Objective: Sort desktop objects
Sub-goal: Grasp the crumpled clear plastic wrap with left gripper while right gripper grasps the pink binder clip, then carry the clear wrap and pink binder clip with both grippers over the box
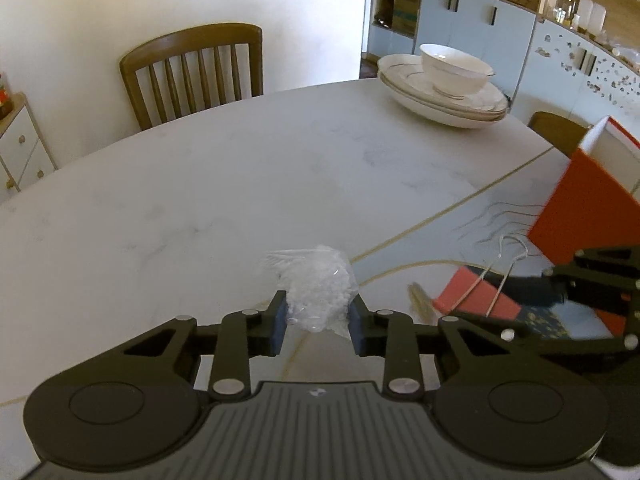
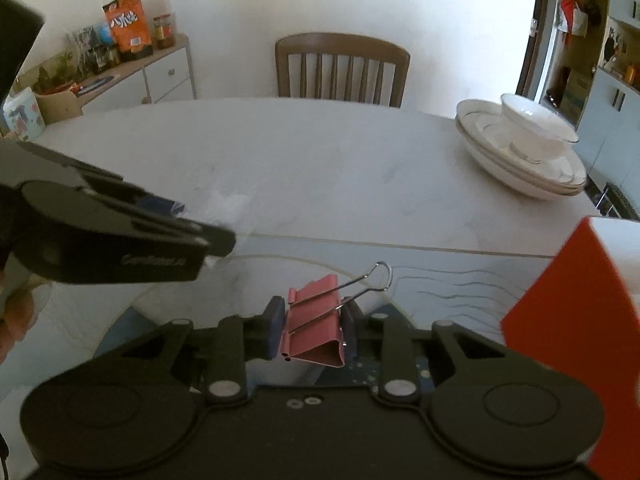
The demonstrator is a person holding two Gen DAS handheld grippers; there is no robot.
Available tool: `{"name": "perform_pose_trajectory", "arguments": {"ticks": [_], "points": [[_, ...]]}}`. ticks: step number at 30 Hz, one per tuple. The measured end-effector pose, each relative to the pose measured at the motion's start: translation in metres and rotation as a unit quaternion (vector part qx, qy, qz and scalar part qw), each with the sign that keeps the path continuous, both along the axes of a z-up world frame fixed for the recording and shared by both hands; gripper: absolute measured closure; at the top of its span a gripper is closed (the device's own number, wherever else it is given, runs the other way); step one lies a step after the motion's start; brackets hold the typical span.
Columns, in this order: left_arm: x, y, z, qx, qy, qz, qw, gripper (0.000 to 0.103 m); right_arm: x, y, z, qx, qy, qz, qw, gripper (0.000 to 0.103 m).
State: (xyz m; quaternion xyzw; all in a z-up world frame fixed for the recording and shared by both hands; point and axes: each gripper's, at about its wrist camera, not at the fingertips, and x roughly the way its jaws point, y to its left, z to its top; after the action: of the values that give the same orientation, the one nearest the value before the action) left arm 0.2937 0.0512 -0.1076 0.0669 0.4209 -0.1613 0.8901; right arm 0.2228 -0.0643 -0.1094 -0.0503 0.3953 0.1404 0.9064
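My left gripper (image 1: pixel 318 318) is shut on a small clear plastic bag (image 1: pixel 316 284) with white bits inside, held just above the white marble table (image 1: pixel 200 184). My right gripper (image 2: pixel 314 330) is shut on a pink binder clip (image 2: pixel 316 332) with silver wire handles, held above a dark patterned mat. The clip also shows in the left wrist view (image 1: pixel 476 298), low at the right, with the right gripper (image 1: pixel 556 288) beside it. The left gripper shows in the right wrist view (image 2: pixel 208 236) at the left. A red box (image 2: pixel 572 320) stands open at the right.
A stack of white plates with a bowl on top (image 1: pixel 448 84) sits at the far right of the table. A wooden chair (image 1: pixel 196 72) stands behind the table. Cabinets (image 1: pixel 476 20) line the right wall, and a low sideboard (image 2: pixel 132 76) holds snacks and jars.
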Motion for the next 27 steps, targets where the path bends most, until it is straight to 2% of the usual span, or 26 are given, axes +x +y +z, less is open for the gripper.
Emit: {"name": "perform_pose_trajectory", "arguments": {"ticks": [27], "points": [[-0.113, -0.03, 0.056, -0.042, 0.017, -0.013, 0.9989, 0.073, -0.084, -0.065, 0.055, 0.05, -0.018, -0.025, 0.998, 0.074]]}}
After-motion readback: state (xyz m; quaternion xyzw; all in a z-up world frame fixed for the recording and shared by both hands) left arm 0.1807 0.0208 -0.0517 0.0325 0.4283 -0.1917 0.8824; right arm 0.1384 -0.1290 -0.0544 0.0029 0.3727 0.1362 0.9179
